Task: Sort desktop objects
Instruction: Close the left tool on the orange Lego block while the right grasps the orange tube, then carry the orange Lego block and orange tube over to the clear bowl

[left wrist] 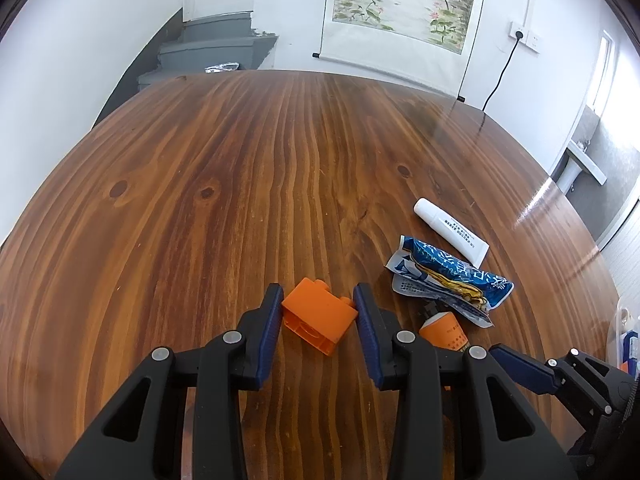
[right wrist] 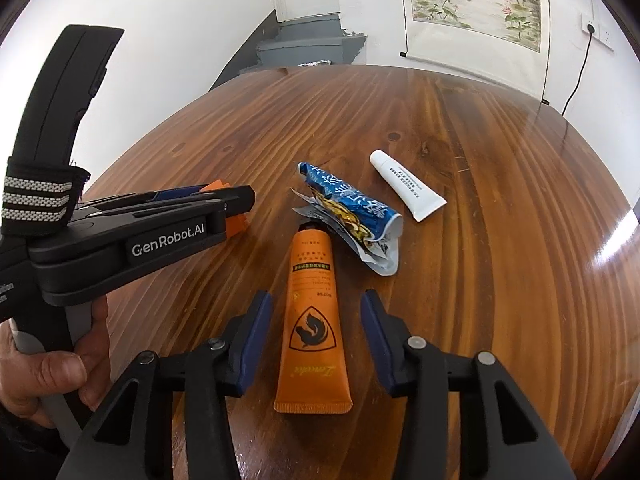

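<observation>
An orange toy block (left wrist: 320, 318) lies on the wooden table (left wrist: 240, 160), and my left gripper (left wrist: 317, 300) is shut on it, one blue pad against each side. In the right wrist view that gripper (right wrist: 240, 200) shows from the side, with bits of the block (right wrist: 236, 222) peeking out. An orange tube (right wrist: 312, 320) lies lengthwise between the fingers of my right gripper (right wrist: 316, 300), which is open with a gap on both sides. The tube's cap end (left wrist: 442, 330) shows beside the left gripper. A crumpled blue snack wrapper (right wrist: 352, 208) and a white tube (right wrist: 408, 184) lie beyond.
A person's hand (right wrist: 48, 368) grips the left gripper's handle. A clear container (left wrist: 626, 336) with something blue sits at the table's right edge. Crumpled foil (left wrist: 222, 67) lies at the far edge. Bare wood stretches to the left and back.
</observation>
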Available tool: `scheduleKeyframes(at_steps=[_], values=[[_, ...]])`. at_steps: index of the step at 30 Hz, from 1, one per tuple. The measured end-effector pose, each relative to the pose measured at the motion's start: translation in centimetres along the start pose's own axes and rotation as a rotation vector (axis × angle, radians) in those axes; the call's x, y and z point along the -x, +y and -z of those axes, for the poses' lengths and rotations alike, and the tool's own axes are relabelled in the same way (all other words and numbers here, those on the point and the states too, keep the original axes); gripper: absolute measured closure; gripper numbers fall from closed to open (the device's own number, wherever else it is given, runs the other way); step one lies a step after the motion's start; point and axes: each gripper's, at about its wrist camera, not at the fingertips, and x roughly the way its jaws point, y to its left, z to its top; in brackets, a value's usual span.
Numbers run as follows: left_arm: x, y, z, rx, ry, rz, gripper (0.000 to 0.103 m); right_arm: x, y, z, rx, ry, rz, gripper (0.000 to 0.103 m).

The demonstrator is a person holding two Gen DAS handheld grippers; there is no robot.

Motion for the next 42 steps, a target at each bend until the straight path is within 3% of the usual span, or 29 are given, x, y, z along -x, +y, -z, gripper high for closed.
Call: scheduleKeyframes(at_steps=[9, 36, 39, 42], values=[[0.1, 0.1, 0.1, -0.001, 0.001, -0.004, 0.064, -1.4, 0.8, -0.5, 0.034, 0.009, 0.026, 0.071], [2.0, -2.1, 0.7, -0.050, -0.036, 0.037, 0.064, 4.8, -1.0, 3.3, -0.142, -0.093, -0.010, 0.073], [2.5, -2.6, 0.8, -0.061, -0.044, 0.048, 0.064, 5.5, -1.4, 3.6, -0.170, -0.104, -0.006, 0.084], [2.9, -3.0, 0.9, -0.070, -0.052, 0.058, 0.064, 6.4, -1.7, 3.9, -0.189, -0.119, 0.004, 0.084]])
